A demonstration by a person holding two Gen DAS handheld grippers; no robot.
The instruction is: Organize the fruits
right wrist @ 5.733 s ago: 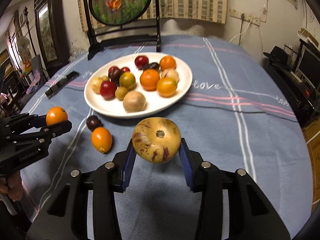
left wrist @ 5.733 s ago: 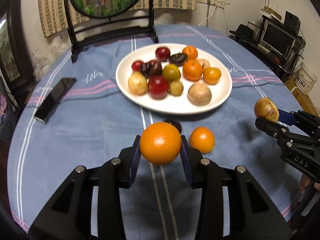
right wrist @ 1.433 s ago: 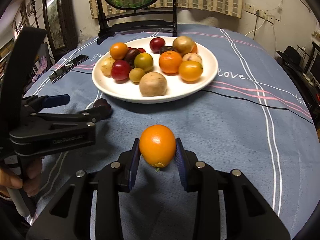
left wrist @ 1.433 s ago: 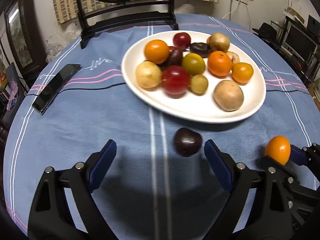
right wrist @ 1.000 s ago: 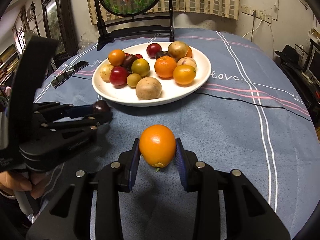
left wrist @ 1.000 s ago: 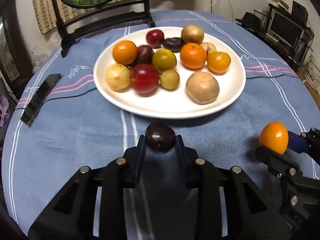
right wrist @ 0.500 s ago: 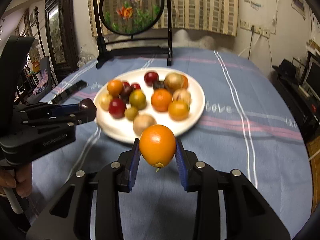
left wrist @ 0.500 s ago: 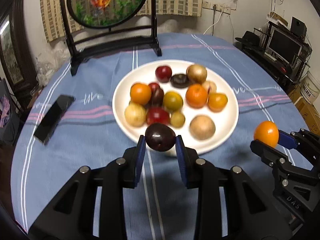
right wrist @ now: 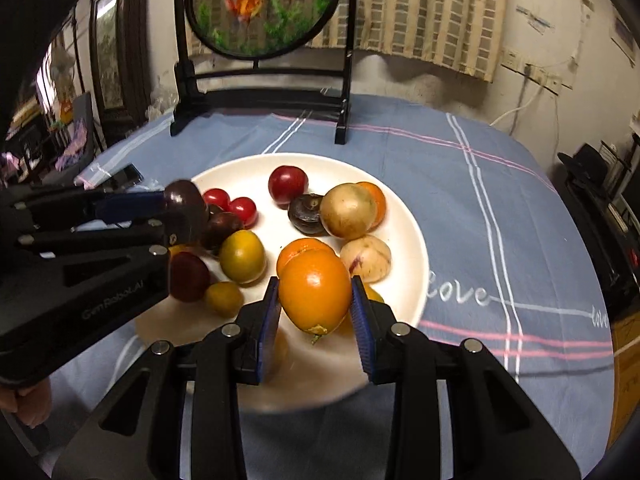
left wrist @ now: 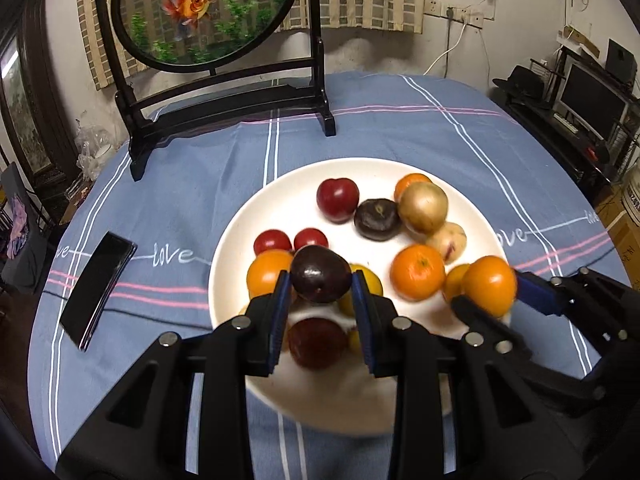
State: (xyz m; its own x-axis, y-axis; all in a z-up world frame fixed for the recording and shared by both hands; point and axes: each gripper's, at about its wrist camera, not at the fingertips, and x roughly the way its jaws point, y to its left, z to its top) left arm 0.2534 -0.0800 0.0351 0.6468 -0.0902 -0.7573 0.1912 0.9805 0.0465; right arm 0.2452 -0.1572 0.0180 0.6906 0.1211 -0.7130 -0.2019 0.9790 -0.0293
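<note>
My left gripper [left wrist: 320, 292] is shut on a dark purple plum [left wrist: 320, 279] and holds it above the near left part of the white plate [left wrist: 256, 216]. My right gripper [right wrist: 315, 304] is shut on an orange [right wrist: 315, 290], above the plate's [right wrist: 404, 216] near right part. Each gripper shows in the other's view: the right gripper [left wrist: 490, 298] with its orange [left wrist: 489, 286] at the right, the left gripper [right wrist: 184, 208] with its plum [right wrist: 185, 199] at the left. Several fruits lie on the plate: oranges, red plums, yellow-green and tan ones.
A black phone [left wrist: 98, 288] lies on the blue striped tablecloth [left wrist: 192, 184] left of the plate. A round goldfish screen on a black stand [left wrist: 224, 96] rises at the table's far side. A person's hand [right wrist: 24, 404] holds the left gripper's handle.
Both grippers have moved forward with their fruit, from short of the plate to over its near half. The plate now fills the middle of both views.
</note>
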